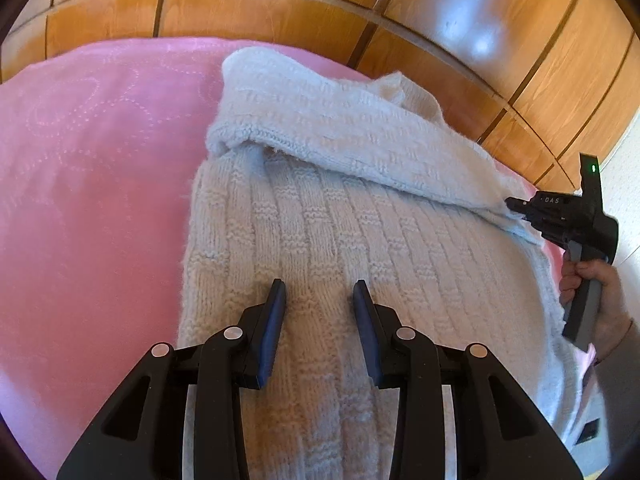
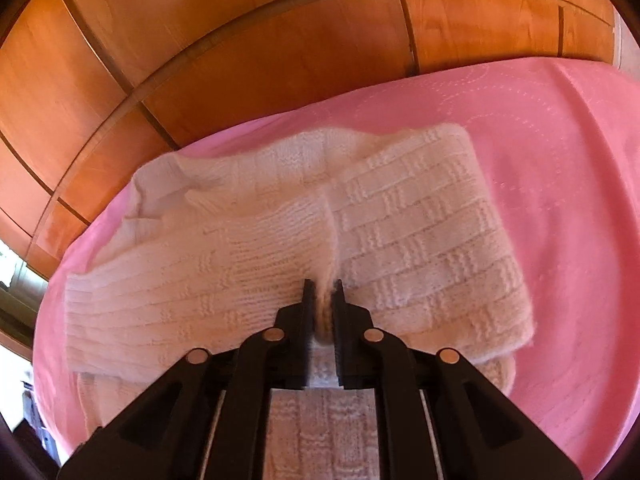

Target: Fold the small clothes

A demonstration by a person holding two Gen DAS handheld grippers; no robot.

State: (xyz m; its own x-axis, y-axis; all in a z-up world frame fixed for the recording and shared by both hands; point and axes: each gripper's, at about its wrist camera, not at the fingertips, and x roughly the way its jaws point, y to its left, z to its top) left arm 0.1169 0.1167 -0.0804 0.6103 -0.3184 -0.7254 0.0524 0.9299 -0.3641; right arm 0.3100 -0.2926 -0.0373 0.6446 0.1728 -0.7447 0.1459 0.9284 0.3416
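A cream knitted sweater [image 1: 360, 232] lies on a pink bedspread [image 1: 88, 184]. One sleeve [image 1: 340, 124] is folded across its upper part. My left gripper [image 1: 319, 292] is open and empty, hovering just over the sweater's body. My right gripper [image 2: 323, 292] is shut on a bunched fold of the sweater [image 2: 420, 224]; it also shows in the left wrist view [image 1: 516, 205] at the sweater's right edge, held by a hand. The sleeve [image 2: 192, 256] stretches to the left in the right wrist view.
A glossy wooden wardrobe [image 1: 460, 28] stands right behind the bed. It also shows in the right wrist view [image 2: 240, 40]. The pink bedspread [image 2: 560, 200] extends to the right of the sweater there.
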